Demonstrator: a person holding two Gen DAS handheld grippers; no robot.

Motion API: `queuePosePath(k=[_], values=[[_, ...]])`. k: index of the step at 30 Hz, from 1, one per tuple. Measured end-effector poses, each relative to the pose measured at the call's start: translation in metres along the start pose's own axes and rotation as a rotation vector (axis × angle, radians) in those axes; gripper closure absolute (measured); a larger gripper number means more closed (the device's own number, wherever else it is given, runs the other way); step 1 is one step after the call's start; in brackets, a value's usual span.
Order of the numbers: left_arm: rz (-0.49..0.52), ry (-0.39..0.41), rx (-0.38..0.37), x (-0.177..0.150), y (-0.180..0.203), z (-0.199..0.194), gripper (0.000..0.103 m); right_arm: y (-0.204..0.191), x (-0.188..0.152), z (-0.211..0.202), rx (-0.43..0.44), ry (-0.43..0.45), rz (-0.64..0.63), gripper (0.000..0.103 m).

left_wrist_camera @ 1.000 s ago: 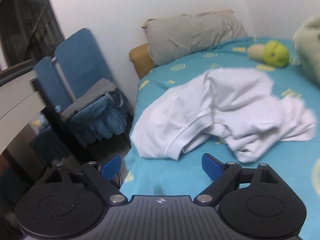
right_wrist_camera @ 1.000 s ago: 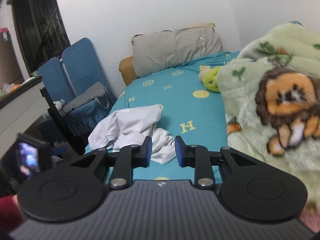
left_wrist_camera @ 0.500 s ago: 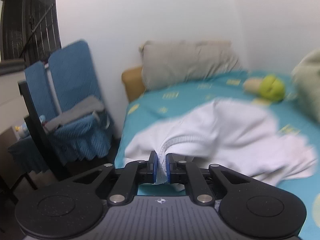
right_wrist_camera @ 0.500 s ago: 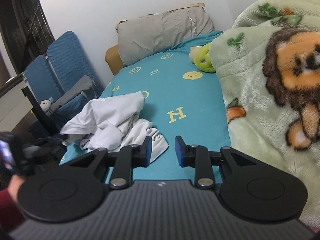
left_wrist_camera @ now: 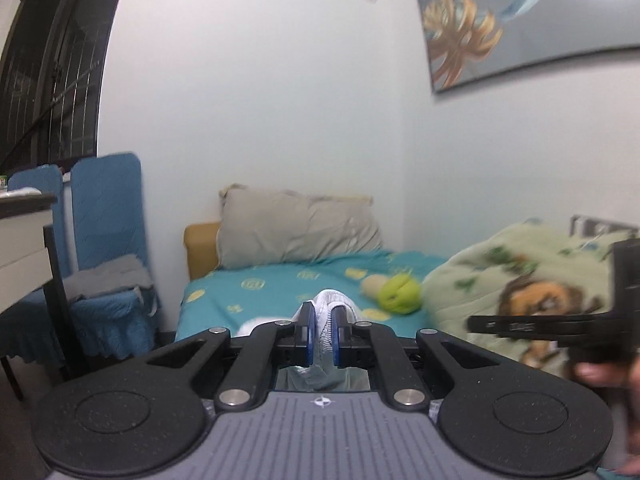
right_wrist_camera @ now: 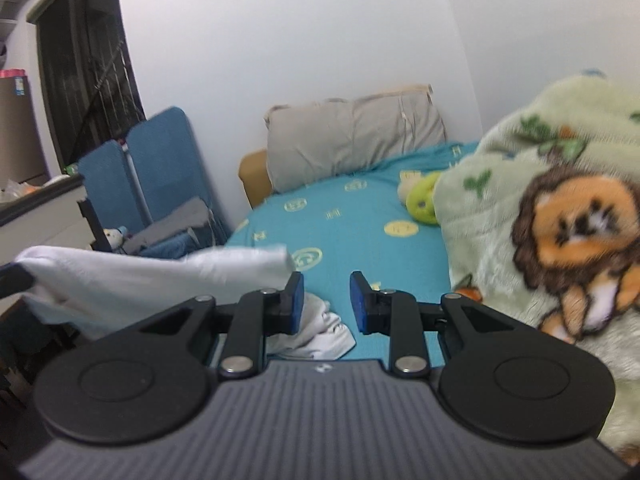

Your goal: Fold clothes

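Fabric of the white garment point(left_wrist_camera: 325, 316) sits clamped in the left gripper point(left_wrist_camera: 322, 334), lifted above the bed point(right_wrist_camera: 352, 224) (pickup stage). Right gripper point(right_wrist_camera: 326, 304) hangs empty, fingers apart; next, it should take a second edge.

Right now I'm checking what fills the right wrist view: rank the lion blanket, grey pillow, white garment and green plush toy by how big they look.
1. lion blanket
2. white garment, though it looks large because it is close
3. grey pillow
4. green plush toy
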State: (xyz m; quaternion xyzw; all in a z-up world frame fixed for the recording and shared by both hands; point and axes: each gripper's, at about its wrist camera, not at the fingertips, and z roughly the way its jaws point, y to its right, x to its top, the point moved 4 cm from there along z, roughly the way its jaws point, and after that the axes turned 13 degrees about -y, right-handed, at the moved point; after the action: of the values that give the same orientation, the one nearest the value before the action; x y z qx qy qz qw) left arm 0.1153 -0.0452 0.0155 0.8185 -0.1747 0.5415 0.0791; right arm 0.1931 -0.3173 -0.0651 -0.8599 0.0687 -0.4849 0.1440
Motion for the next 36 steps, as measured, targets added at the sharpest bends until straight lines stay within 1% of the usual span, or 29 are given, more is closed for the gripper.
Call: queuePosePath(k=[3, 5, 8, 11, 13, 14, 15, 17, 23, 25, 28, 31, 33, 36], values=[[-0.043, -0.007, -0.003, -0.016, -0.001, -0.018, 0.094, -0.011, -0.004, -0.017, 0.054, -0.024, 0.007, 0.074], [-0.078, -0.022, -0.005, -0.028, -0.005, -0.025, 0.094, -0.023, -0.014, -0.025, 0.105, -0.055, 0.001, 0.074], [-0.153, -0.067, -0.023, -0.039, -0.018, -0.019, 0.094, -0.044, -0.035, -0.026, 0.197, -0.131, -0.006, 0.073], [-0.177, -0.101, -0.039, -0.044, -0.027, -0.010, 0.094, -0.071, -0.056, -0.017, 0.293, -0.224, -0.039, 0.070], [-0.193, -0.116, -0.053, -0.047, -0.029, -0.005, 0.094, -0.090, -0.065, -0.006, 0.320, -0.263, -0.084, 0.058], [-0.196, -0.121, -0.056, -0.049, -0.030, -0.002, 0.094, -0.098, -0.069, -0.001, 0.325, -0.276, -0.101, 0.048], [-0.197, -0.127, -0.057, -0.052, -0.031, 0.001, 0.094, -0.106, -0.073, 0.005, 0.331, -0.290, -0.117, 0.042], [-0.198, -0.140, -0.049, -0.056, -0.033, 0.007, 0.094, -0.114, -0.079, 0.018, 0.342, -0.318, -0.124, 0.042], [-0.279, -0.167, -0.071, -0.063, -0.048, 0.022, 0.094, -0.111, -0.087, 0.058, 0.252, -0.357, -0.073, 0.042], [-0.279, -0.160, -0.051, -0.063, -0.049, 0.026, 0.094, -0.106, -0.093, 0.070, 0.205, -0.399, -0.067, 0.043], [-0.272, -0.168, 0.001, -0.064, -0.050, 0.031, 0.094, -0.093, -0.100, 0.077, 0.085, -0.455, -0.056, 0.043], [-0.288, -0.202, 0.029, -0.068, -0.055, 0.037, 0.094, -0.073, -0.094, 0.068, 0.008, -0.448, 0.002, 0.043], [-0.286, -0.221, 0.032, -0.069, -0.054, 0.037, 0.094, -0.062, -0.081, 0.053, -0.032, -0.388, 0.019, 0.043], [-0.267, -0.221, 0.000, -0.068, -0.046, 0.034, 0.094, -0.050, -0.055, 0.014, -0.054, -0.230, 0.032, 0.043]])
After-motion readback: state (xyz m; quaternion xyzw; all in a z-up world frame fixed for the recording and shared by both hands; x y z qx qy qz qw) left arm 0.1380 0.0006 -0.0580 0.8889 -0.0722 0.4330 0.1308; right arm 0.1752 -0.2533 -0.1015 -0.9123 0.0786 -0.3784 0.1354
